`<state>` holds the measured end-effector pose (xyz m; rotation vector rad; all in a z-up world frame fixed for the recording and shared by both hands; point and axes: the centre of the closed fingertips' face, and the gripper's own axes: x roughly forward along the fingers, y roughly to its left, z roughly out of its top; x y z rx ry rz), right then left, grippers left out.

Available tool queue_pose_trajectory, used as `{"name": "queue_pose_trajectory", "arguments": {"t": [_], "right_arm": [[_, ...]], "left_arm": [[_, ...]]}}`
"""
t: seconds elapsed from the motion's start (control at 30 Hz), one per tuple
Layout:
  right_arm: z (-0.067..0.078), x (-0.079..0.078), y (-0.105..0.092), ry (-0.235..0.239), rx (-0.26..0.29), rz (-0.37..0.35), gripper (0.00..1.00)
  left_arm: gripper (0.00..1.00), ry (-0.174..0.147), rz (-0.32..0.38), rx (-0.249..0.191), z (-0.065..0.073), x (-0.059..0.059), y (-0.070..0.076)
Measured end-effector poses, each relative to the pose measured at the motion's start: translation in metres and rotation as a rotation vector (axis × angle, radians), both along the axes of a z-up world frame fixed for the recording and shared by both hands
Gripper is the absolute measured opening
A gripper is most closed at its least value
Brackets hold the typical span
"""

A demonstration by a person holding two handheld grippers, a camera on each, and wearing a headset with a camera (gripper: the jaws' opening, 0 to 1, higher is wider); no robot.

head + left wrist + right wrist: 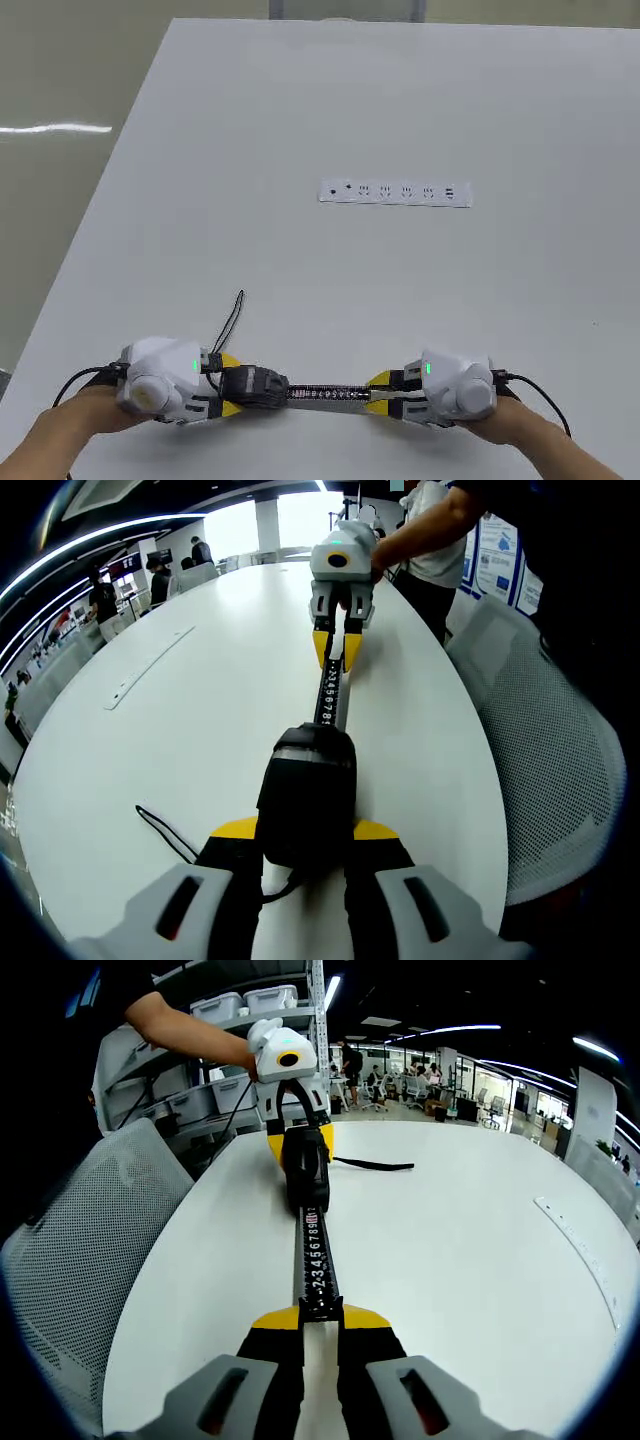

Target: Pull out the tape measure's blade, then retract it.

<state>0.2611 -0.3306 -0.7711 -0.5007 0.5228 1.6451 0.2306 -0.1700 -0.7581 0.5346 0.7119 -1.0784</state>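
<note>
left tongs (305, 832) clamp the tape measure (307, 785), right tongs (337, 652) pinch its blade (328, 695).

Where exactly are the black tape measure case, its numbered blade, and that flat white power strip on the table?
black tape measure case (255, 386): head view, top of the housing.
numbered blade (316, 1255): right gripper view, middle of the pulled-out stretch.
flat white power strip (395, 192): head view, centre of its socket row.

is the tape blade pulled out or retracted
Out: a short numbered stretch of blade spans from the case to the right tongs.

Scale digits — 2 to 8 — on the tape measure's blade (314, 1255)
</note>
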Motion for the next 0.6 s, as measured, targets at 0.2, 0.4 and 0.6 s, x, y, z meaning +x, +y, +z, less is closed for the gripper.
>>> {"name": "queue_pose_trajectory", "arguments": {"t": [0.2, 0.4, 0.6], "right_arm": [[-0.001, 0.001, -0.006, -0.003, -0.005, -0.003, 0.09], [-0.001, 0.001, -0.01, -0.001, -0.006, -0.006, 0.09], [0.0, 0.002, -0.014, 0.005, -0.006, -0.007, 0.09]], "left_arm": [[0.27, 0.003, -0.003, 0.002, 0.0, 0.0, 0.0], [0.27, 0.003, 0.0, 0.003, 0.0, 0.0, 0.001], [0.27, 0.006, 0.002, 0.004, 0.0, 0.0, 0.0]]}}
